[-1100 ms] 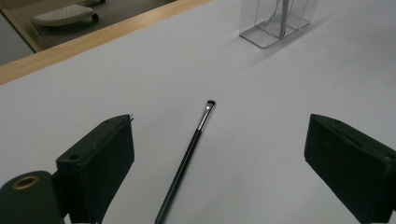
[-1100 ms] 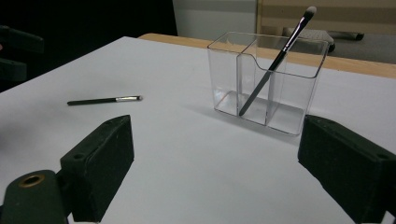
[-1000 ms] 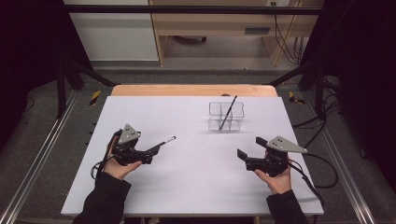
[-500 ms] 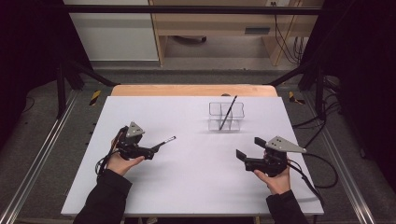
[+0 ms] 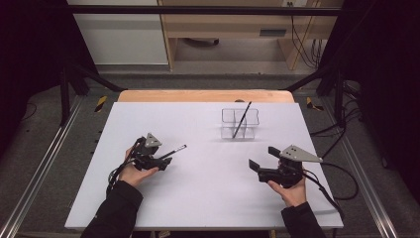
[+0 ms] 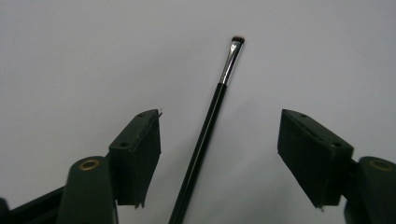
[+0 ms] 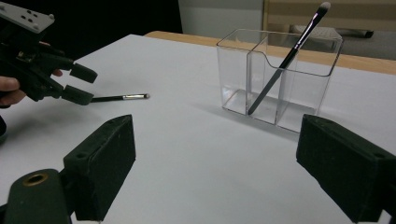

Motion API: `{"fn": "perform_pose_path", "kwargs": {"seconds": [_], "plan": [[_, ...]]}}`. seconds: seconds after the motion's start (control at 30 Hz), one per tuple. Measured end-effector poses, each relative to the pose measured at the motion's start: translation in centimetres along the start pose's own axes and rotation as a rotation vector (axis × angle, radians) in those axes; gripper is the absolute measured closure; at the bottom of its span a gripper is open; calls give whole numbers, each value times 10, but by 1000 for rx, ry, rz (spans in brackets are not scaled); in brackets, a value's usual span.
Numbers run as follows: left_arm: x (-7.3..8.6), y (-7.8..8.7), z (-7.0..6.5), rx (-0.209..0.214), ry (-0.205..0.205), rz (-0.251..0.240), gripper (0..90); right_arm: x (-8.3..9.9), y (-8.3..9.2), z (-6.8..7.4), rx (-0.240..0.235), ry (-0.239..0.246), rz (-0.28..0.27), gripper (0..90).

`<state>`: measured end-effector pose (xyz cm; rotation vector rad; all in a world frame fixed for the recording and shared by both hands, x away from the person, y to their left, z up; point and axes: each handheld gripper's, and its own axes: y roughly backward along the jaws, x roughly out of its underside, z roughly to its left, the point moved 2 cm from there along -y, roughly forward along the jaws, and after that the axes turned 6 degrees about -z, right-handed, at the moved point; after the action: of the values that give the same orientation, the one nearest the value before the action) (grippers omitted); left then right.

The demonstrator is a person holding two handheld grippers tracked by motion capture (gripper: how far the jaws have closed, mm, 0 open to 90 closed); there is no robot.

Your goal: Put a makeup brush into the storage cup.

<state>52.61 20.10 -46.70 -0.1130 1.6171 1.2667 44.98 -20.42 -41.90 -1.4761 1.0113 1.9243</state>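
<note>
A thin black makeup brush [image 6: 208, 126] with a silver ferrule lies flat on the white table [image 5: 208, 198]. My left gripper [image 6: 219, 116] hangs low over its handle with one jaw on each side. The jaws have just been closing, and neither pad touches the handle. From above, the brush [image 5: 176, 150] pokes out to the right of the left gripper [image 5: 166, 161]. My right gripper [image 5: 262, 157] rests open at the right, nothing between its jaws [image 7: 217, 140]. A second brush [image 7: 285, 60] leans in a clear divided holder [image 7: 280, 74].
The clear holder [image 5: 240, 124] stands toward the back of the table, right of centre. The table's wooden far edge [image 5: 203, 95] runs behind it. Cables trail off both grippers. The left gripper [image 7: 81, 84] and its hand appear at the left of the right gripper view.
My left gripper has sunk toward the table and tipped over the brush handle, with its jaws narrower. The brush and the right gripper have not moved.
</note>
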Motion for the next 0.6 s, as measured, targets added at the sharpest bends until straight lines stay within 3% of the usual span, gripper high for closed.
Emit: {"fn": "perform_pose_path", "kwargs": {"seconds": [0.2, 0.6], "plan": [[3, -6, 2, 11, 12, 17, 422, 1, -2, 1, -3, -1, 8, 123], [7, -12, 5, 28, 22, 62, 586, 3, -4, 1, -7, 4, 21, 123]]}}
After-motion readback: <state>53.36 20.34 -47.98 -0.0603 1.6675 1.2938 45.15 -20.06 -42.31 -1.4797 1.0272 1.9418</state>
